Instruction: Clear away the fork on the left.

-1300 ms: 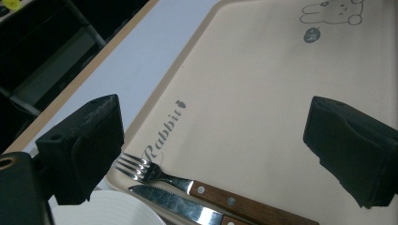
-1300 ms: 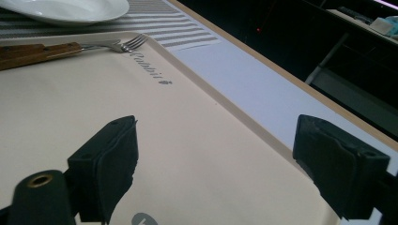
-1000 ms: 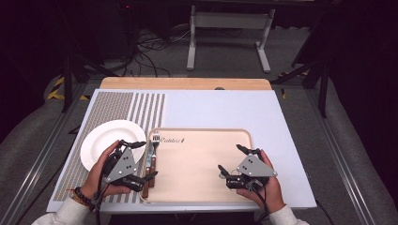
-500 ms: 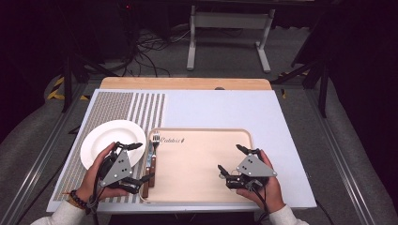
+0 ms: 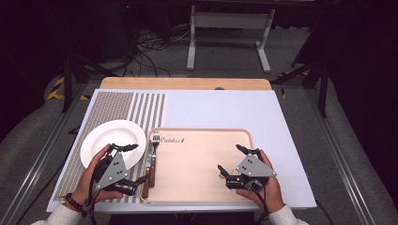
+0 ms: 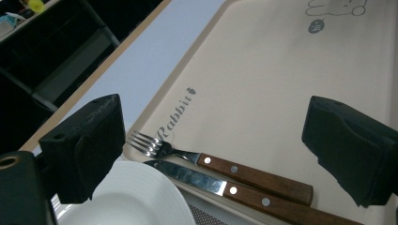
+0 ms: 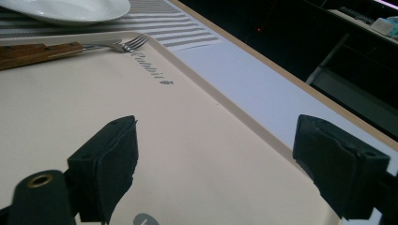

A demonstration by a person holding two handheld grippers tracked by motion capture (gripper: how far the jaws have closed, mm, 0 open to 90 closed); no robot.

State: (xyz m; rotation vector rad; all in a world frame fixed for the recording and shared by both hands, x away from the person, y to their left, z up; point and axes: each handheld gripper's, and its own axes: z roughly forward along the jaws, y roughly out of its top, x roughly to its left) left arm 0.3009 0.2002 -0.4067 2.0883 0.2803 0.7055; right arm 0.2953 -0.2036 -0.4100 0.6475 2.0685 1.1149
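A beige tray [image 5: 202,183] lies at the table's front. A fork [image 5: 155,154] with a wooden handle rests inside the tray's left edge, with a matching knife [image 5: 147,168] beside it along the rim. A white plate [image 5: 112,138] sits left of the tray on a striped mat [image 5: 117,110]. My left gripper [image 5: 136,163] is open, its jaws spread just left of the cutlery, partly over the plate. In the left gripper view, fork [image 6: 225,166], knife [image 6: 220,187] and plate [image 6: 136,199] lie between the jaws of the gripper [image 6: 216,136]. My right gripper [image 5: 230,158] hovers open over the tray's right part [image 7: 187,140].
The grey-white table top [image 5: 225,110] stretches behind the tray, with a wooden strip [image 5: 187,83] along its far edge. Beyond are a white stand [image 5: 230,21] and cables on the floor. The right gripper view shows the fork [image 7: 70,49] and plate [image 7: 65,9] far off.
My left gripper has drawn back a little to the left, away from the knife and fork, which stay lying on the tray. The right gripper has held still.
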